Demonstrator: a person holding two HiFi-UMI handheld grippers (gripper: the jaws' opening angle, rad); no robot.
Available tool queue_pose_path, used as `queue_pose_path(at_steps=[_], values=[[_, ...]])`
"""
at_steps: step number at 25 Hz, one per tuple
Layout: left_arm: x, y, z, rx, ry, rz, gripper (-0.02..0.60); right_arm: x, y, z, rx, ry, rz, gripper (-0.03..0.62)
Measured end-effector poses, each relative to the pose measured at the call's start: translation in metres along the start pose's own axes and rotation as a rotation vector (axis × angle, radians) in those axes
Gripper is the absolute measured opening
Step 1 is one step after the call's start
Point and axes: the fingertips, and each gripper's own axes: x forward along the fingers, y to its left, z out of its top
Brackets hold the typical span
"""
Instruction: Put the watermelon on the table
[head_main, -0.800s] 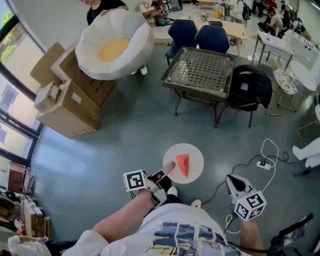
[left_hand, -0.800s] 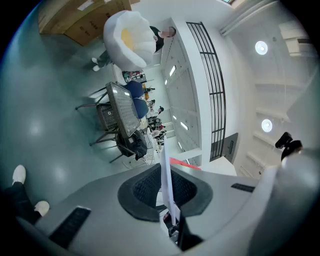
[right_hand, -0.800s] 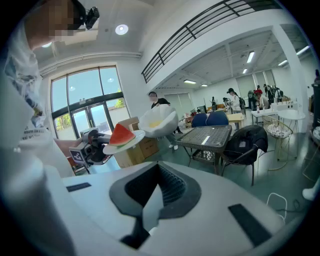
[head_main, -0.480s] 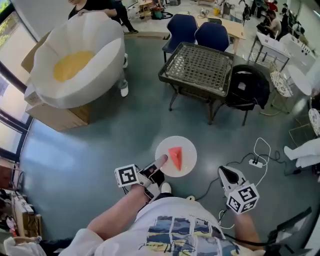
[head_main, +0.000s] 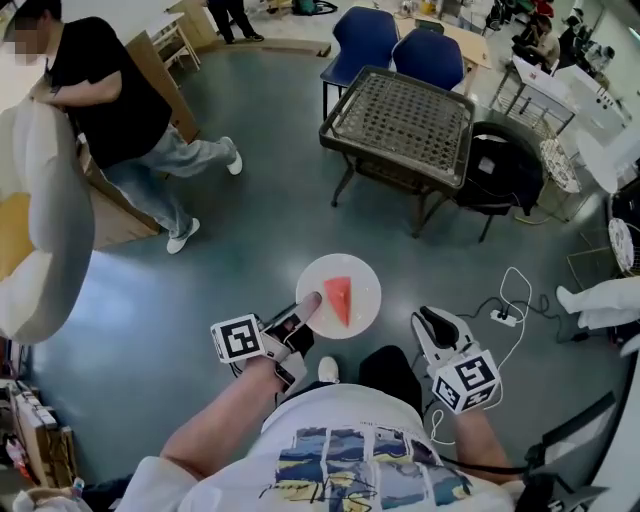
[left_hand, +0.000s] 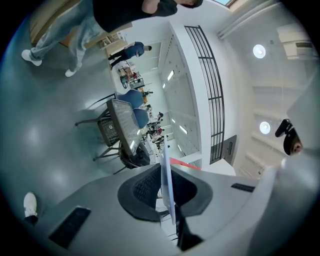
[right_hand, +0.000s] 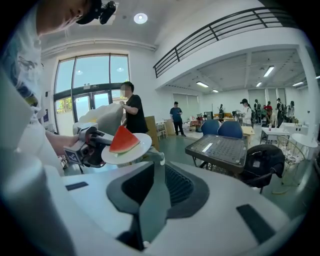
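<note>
A red watermelon slice (head_main: 340, 297) lies on a white plate (head_main: 355, 275) held above the floor. My left gripper (head_main: 305, 303) is shut on the plate's near rim. In the left gripper view the plate (left_hand: 167, 182) stands edge-on between the jaws, with the slice (left_hand: 183, 163) showing behind it. My right gripper (head_main: 428, 318) hangs to the right of the plate, shut and empty. From the right gripper view (right_hand: 152, 187) I see the slice (right_hand: 124, 140), the plate (right_hand: 141, 145) and the left gripper (right_hand: 87, 145). The dark wicker table (head_main: 400, 115) stands ahead, its top bare.
Two blue chairs (head_main: 395, 50) stand behind the table and a black chair with a bag (head_main: 500, 165) to its right. A person in a black shirt (head_main: 110, 90) stands at the left beside a big white cushioned seat (head_main: 35, 230). A cable and power strip (head_main: 500, 315) lie on the floor.
The big white seat has swung away to the left edge, and the person in black now shows. Both grippers and the plate have shifted slightly up and left in the head view.
</note>
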Motion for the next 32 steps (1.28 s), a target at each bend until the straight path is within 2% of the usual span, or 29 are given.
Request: queue_pose_path(at_steps=[3,7,12,18,21,25,29,32], values=[[0.005,0.006,0.028,-0.023,-0.018,-0.015,0.029,0.031,0.003,0.013,-0.014,0.016,0.02,0.062],[0.039,0.024,0.071,-0.041,-0.031,-0.001,0.029,0.078,-0.032,0.028,-0.012,0.028,0.034,0.086],[0.106,0.036,0.125,-0.015,-0.004,-0.003,0.029,0.145,-0.099,0.055,0.004,0.014,0.04,0.087],[0.212,0.028,0.191,0.023,0.064,0.01,0.029,0.193,-0.19,0.122,-0.054,-0.032,0.025,0.087],[0.272,0.026,0.219,0.035,0.073,-0.015,0.029,0.205,-0.24,0.132,-0.044,-0.016,-0.017,0.087],[0.344,0.03,0.236,0.024,0.136,-0.035,0.028,0.208,-0.282,0.133,0.015,-0.005,-0.087,0.087],[0.427,0.054,0.255,0.03,0.213,-0.033,0.029,0.21,-0.335,0.128,0.069,0.013,-0.177,0.087],[0.494,0.08,0.275,0.063,0.268,-0.02,0.029,0.212,-0.379,0.128,0.116,0.02,-0.258,0.087]])
